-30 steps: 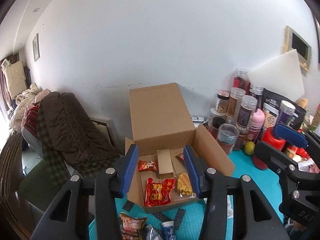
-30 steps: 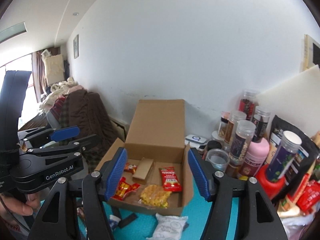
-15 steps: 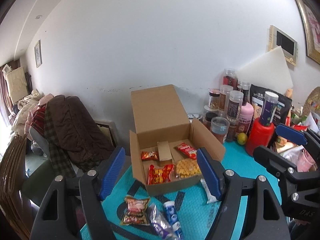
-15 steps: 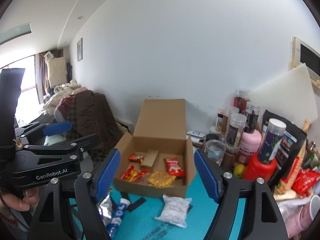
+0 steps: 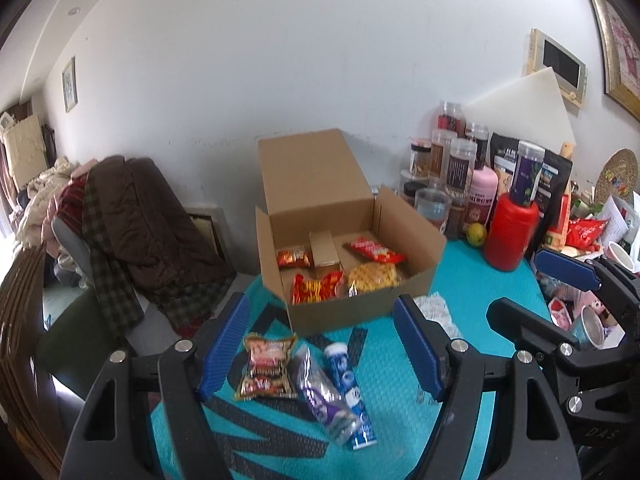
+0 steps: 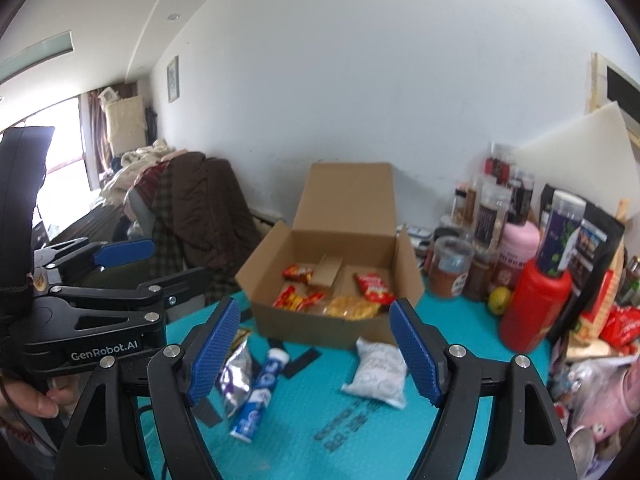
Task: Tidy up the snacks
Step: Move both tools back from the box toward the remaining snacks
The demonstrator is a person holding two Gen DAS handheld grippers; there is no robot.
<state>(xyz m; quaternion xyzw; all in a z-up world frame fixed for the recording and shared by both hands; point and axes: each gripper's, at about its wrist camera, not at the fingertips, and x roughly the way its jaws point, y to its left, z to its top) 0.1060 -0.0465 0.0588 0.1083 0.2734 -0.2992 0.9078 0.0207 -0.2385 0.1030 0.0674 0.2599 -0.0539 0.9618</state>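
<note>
An open cardboard box (image 5: 360,312) (image 6: 320,330) stands on the teal mat and holds several red and yellow snack packs. In front of it lie a brown-red snack pack (image 5: 266,368), a purple foil pack (image 5: 322,396) (image 6: 236,376), a blue tube (image 5: 350,392) (image 6: 260,392) and a white pouch (image 5: 434,312) (image 6: 378,370). My left gripper (image 5: 320,354) is open and empty above the loose snacks. My right gripper (image 6: 314,354) is open and empty, back from the box.
Jars, a pink bottle (image 5: 484,200) and a red bottle (image 5: 510,236) crowd the mat's back right. A small yellow-green fruit (image 5: 476,234) lies beside them. A chair piled with clothes (image 5: 136,220) stands to the left. The wall rises behind the box.
Both grippers have pulled back from the box and opened wider. The loose snacks in front of the box have come into view.
</note>
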